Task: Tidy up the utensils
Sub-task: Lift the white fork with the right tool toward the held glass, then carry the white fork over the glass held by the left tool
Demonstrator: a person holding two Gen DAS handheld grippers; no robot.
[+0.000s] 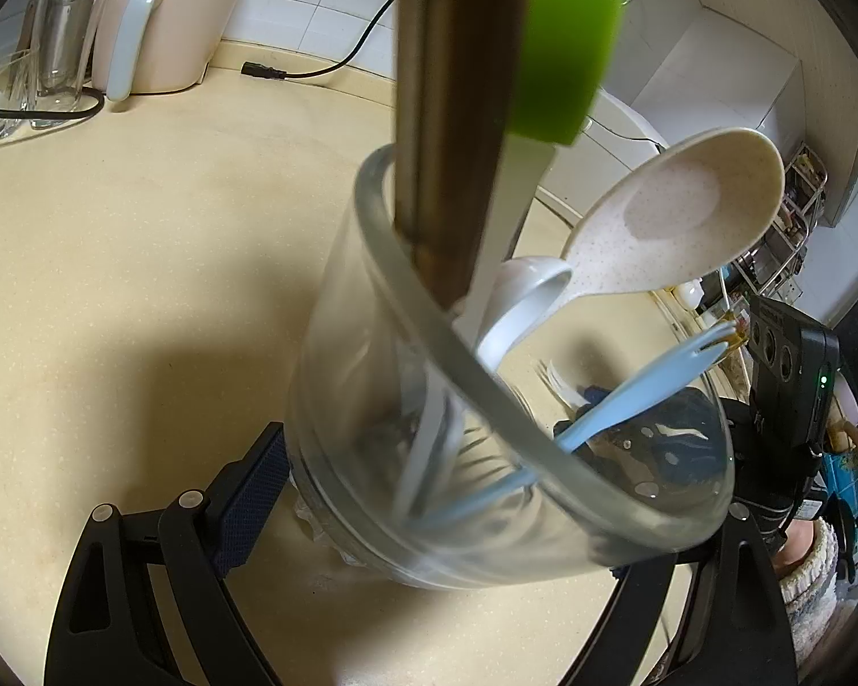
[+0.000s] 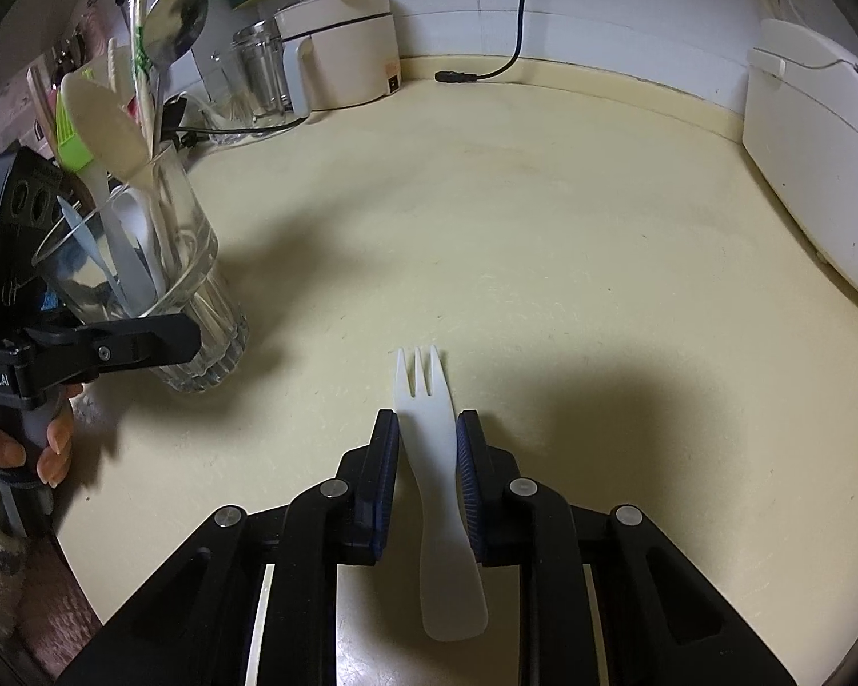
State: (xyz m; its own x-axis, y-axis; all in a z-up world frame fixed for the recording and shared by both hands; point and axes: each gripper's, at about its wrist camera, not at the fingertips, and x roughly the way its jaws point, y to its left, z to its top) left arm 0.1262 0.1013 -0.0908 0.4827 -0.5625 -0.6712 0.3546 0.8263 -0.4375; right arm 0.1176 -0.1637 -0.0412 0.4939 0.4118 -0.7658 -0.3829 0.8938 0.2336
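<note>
Between the right tool's [image 2: 427, 429] ribbed pads, clenched, lies a flat white plastic fork [image 2: 433, 486].

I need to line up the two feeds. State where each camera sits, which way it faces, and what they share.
Left wrist: on the left gripper, angled down at the glass of utensils clamped in its jaws; own black fingers show.
Right wrist: on the right gripper, angled down at a white plastic fork on the counter, between its pads; a hand shows at left.
Shared: the glass, counter, and each other's gripper.
</note>
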